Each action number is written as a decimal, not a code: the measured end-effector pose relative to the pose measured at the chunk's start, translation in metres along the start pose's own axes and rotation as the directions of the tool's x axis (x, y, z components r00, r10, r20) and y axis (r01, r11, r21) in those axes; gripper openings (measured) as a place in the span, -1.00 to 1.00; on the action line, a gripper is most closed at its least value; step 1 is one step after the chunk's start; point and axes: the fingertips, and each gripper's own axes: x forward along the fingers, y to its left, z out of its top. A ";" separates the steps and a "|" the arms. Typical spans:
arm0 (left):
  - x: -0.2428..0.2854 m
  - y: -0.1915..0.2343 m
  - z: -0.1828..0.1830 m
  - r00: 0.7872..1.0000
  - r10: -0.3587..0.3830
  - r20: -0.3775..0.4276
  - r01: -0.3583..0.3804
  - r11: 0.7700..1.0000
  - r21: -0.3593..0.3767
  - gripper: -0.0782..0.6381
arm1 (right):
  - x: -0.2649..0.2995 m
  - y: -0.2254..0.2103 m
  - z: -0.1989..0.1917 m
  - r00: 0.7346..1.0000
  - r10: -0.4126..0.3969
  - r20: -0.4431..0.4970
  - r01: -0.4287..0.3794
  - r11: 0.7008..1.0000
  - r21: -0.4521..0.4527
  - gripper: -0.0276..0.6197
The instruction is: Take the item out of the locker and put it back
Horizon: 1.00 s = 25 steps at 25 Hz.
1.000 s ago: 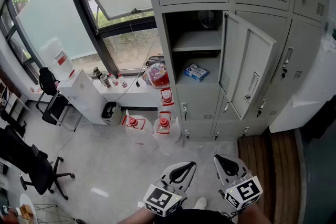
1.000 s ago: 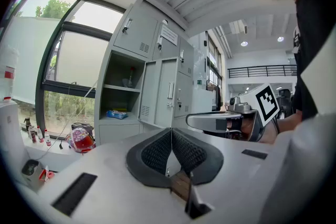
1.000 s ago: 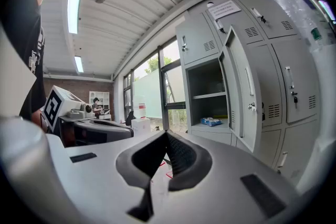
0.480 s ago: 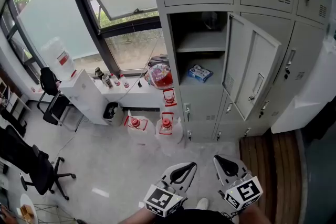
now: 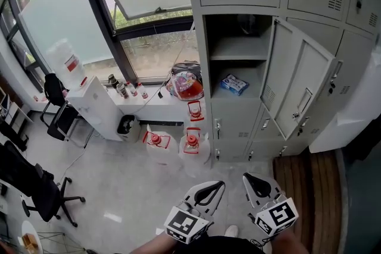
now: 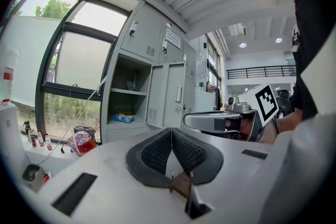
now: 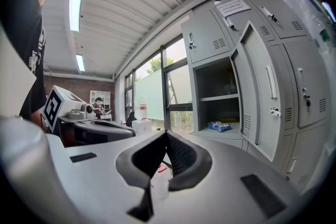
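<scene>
The item [image 5: 234, 84], a blue-and-white packet, was seen lying on the floor of the open compartment of the locker [image 5: 206, 62], below its inner shelf [image 5: 235, 56]. It was placed roughly midway between that floor's left and right edges; how near it lay to the back edge could not be made out at that range. The compartment's door [image 5: 300, 83] was swung out to the right. The left gripper [image 5: 215, 185] and the right gripper [image 5: 248, 178] were held low and side by side, well apart from the locker and pointed toward it. In the left gripper view the ribbed pads [image 6: 156, 150] were pressed together with nothing between them. In the right gripper view the jaws were likewise closed tight and empty. Two water jugs [image 5: 156, 146] with red caps were stood just beside each other on the ground before the locker. A bag [image 5: 186, 81] of coloured things was rested on the sill [image 5: 158, 109] at the locker's left.
</scene>
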 end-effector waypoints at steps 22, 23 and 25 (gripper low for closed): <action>0.000 0.105 0.032 0.992 -0.112 0.063 0.110 0.993 0.030 -0.73 | 0.111 0.004 0.040 0.991 -0.134 0.023 0.135 0.986 -0.099 -0.75; 0.000 0.110 0.032 0.991 -0.116 0.063 0.114 0.993 0.034 -0.73 | 0.117 0.004 0.042 0.990 -0.141 0.026 0.143 0.984 -0.105 -0.75; 0.000 0.120 0.031 0.990 -0.127 0.060 0.124 0.991 0.045 -0.73 | 0.126 0.002 0.045 0.987 -0.158 0.032 0.160 0.980 -0.114 -0.75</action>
